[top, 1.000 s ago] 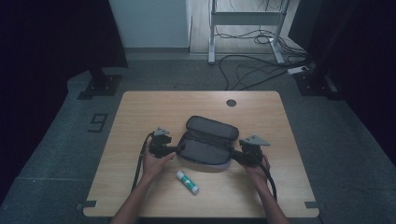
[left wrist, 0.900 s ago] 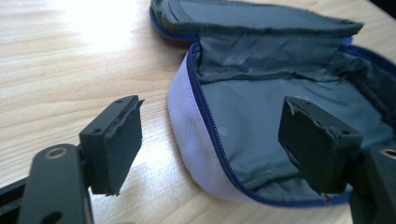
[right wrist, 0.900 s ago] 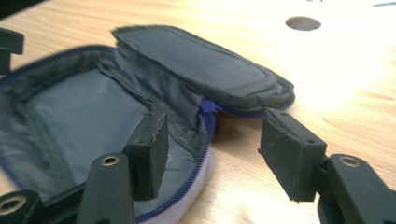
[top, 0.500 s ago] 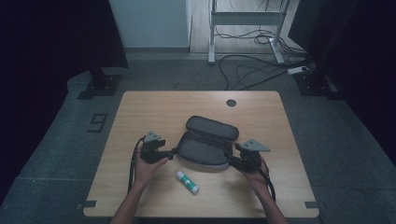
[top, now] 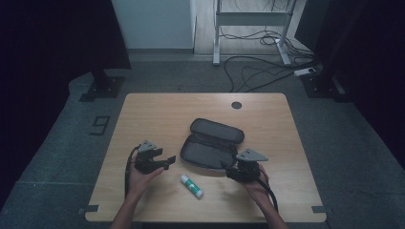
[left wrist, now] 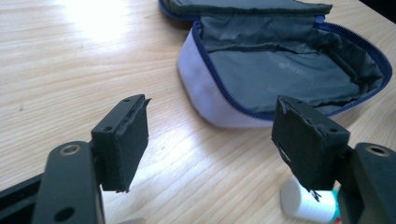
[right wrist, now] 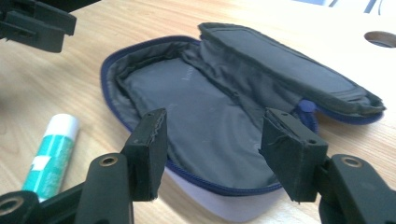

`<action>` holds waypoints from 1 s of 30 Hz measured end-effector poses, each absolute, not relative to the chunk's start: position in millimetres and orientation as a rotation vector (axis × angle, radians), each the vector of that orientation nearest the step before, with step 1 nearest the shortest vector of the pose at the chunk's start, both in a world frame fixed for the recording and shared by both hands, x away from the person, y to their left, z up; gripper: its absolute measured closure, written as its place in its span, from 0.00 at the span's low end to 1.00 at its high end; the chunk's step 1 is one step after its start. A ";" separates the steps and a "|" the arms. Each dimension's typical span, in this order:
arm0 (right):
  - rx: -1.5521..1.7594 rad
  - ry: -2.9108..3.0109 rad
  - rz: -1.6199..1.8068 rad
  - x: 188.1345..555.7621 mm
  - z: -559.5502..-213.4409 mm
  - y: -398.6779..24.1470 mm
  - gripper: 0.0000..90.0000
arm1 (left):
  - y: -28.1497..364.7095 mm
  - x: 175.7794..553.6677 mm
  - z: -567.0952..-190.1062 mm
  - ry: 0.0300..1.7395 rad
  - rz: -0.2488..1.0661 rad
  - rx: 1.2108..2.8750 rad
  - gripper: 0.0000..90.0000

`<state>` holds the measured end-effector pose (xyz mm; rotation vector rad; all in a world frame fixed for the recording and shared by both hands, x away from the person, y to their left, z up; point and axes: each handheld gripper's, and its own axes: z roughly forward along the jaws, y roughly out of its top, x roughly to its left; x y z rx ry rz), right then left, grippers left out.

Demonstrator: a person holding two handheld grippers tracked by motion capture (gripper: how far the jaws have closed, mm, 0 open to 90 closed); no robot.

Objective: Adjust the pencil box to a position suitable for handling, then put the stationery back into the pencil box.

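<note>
- Hovering over the left part of the wooden table (top: 157, 109), the left gripper (top: 167, 162) sits in the person's left hand (top: 138, 177). Its jaws have just been closing a little, yet they stand well apart with only bare wood between them.
- Lying near the front edge, between the two grippers, a glue stick (top: 191, 185) with a white cap rests flat on the wood, just in front of the case.
- Spread open at mid-table, the pencil case (top: 210, 145) has its lid flipped back and its grey lining showing; nothing can be made out inside.
- Held at the case's near right corner, the right gripper (top: 234, 168) has its jaws open, gripping nothing, the case rim just beyond them.
</note>
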<state>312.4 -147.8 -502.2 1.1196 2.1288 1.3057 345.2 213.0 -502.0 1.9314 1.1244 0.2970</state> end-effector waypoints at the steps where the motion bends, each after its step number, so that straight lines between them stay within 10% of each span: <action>1: 1.112 2.138 1.306 311.2 -502.0 -146.6 0.45 | 215.2 345.1 -502.5 1.129 0.294 1.931 0.31; 30: 0.974 2.250 1.339 290.4 -508.7 -102.5 0.46 | 236.1 349.7 -507.7 1.183 0.283 1.908 0.32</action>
